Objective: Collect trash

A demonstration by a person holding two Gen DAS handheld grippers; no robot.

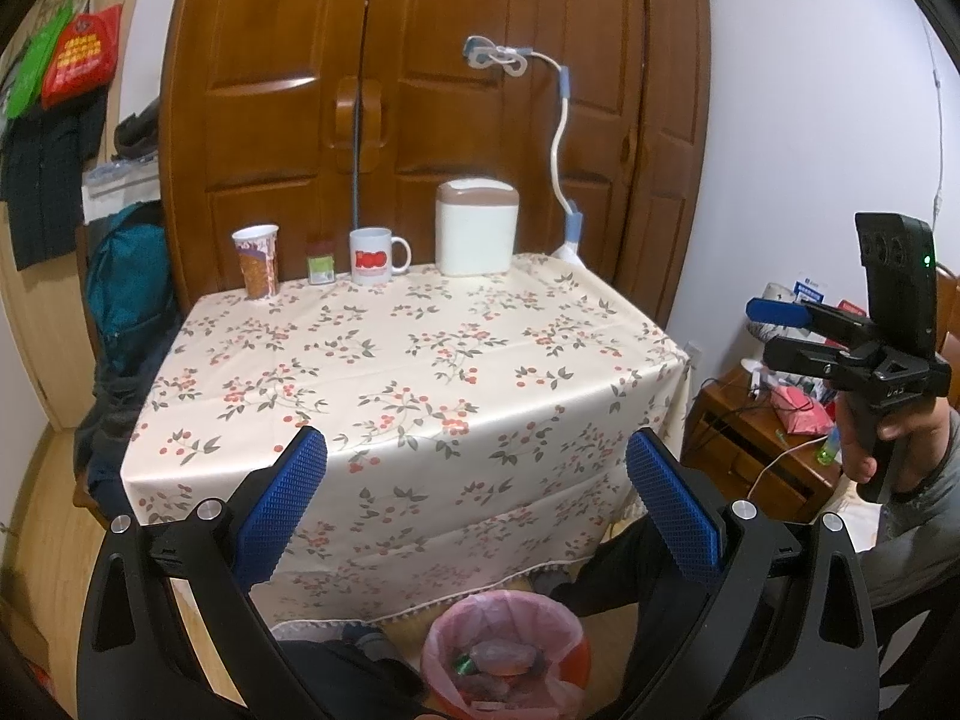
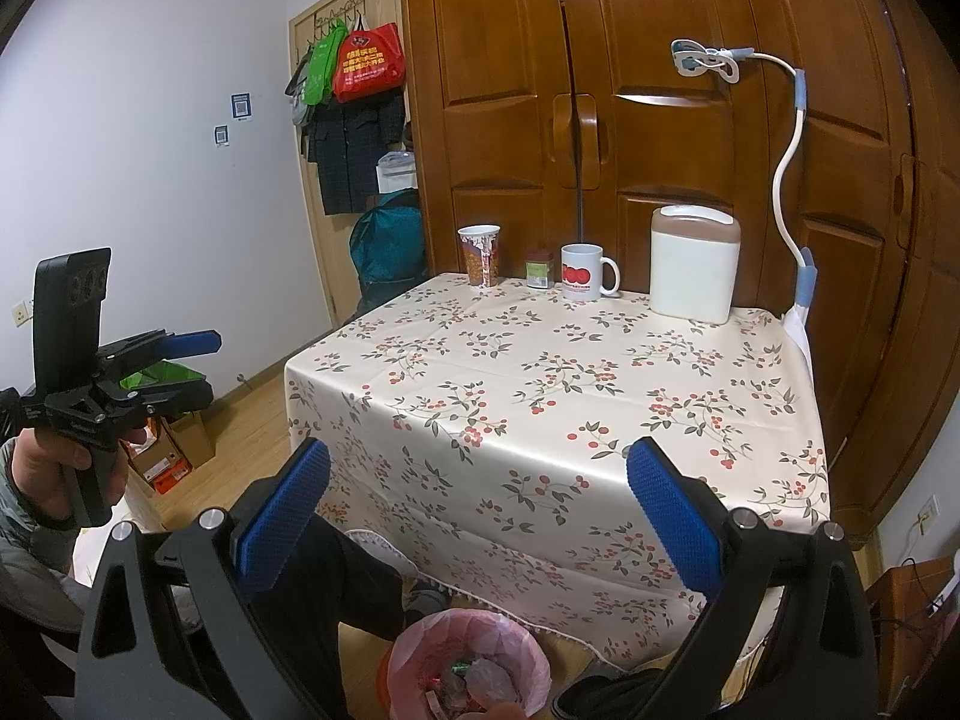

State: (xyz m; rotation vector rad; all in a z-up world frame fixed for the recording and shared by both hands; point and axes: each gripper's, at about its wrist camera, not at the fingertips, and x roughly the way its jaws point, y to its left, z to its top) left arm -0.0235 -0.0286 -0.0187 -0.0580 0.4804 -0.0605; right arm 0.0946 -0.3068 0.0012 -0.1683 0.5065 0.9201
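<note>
The left gripper [image 1: 474,498] is held above the near edge of the worktop [image 1: 420,360], and its blue jaws stand wide apart with nothing between them. The right gripper [image 2: 480,504] is the same: jaws spread wide, empty, over the near part of the flowered cloth. In the left wrist view the right gripper appears at the right edge of the frame, held by a hand [image 1: 864,438]; in the right wrist view the left gripper is at the left edge, also in a hand [image 2: 54,468].

The trash bin [image 1: 504,654], lined with a pink bag, stands on the floor at the bottom centre of both frames, just in front of the worktop. Inside it lie some wrappers and crumpled pieces; I cannot tell what each one is.

At the far edge of the worktop, in the middle of the frame, stand in a row a paper cup [image 1: 257,261], a small green box [image 1: 321,264], a white mug [image 1: 375,256] with red print, and a cream container [image 1: 477,227] with a brown lid. Behind them is a wooden wardrobe [image 1: 420,60].
</note>
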